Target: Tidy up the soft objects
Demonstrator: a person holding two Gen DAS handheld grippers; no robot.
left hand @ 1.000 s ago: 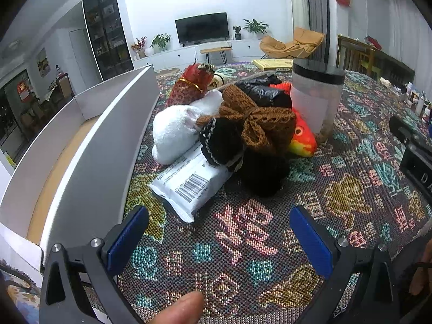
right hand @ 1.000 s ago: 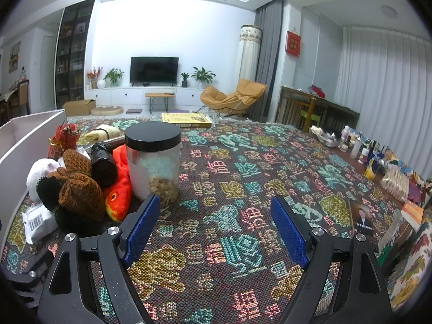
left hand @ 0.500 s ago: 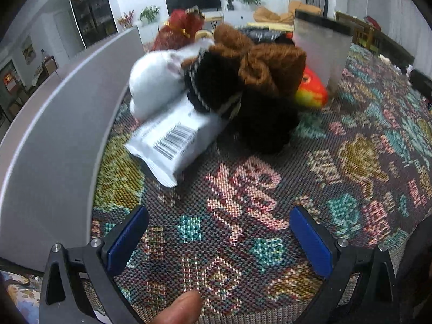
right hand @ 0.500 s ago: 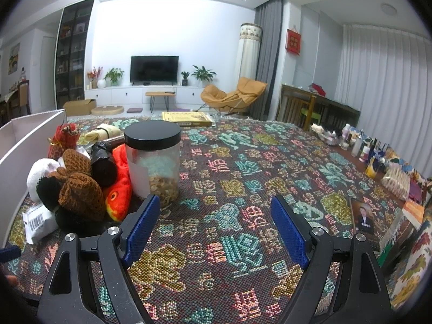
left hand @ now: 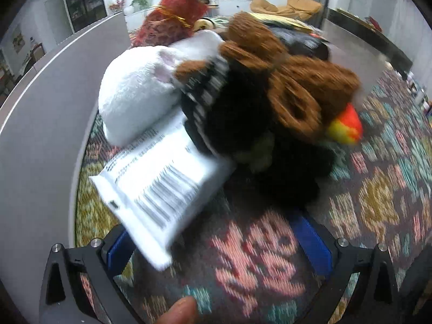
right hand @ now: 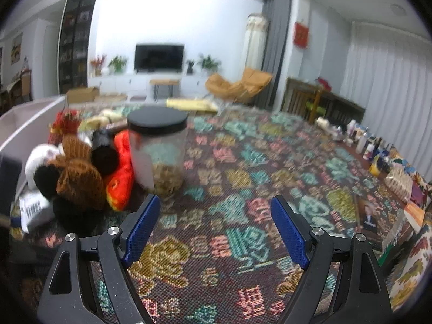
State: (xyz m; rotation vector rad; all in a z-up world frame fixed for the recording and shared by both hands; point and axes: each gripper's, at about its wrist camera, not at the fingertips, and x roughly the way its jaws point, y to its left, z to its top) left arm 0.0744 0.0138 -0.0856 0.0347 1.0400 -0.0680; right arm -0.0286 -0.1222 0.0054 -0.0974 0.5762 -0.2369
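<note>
Soft objects [left hand: 243, 102] before wide-open left gripper [left hand: 216, 245]

Black-lidded jar [right hand: 158, 151], patterned tablecloth [right hand: 243, 162], television [right hand: 159, 57], tan armchair [right hand: 240, 85]

blurred: white packet [left hand: 162, 189] print | hidden: left gripper's left pad [left hand: 118, 245] partly, behind packet

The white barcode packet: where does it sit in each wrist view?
Left wrist: the white barcode packet fills the lower left centre, its near corner just ahead of the left tongs.
Right wrist: small at the far left edge, below the pile.
Shared landmark: the brown knitted item up and right of it.
</note>
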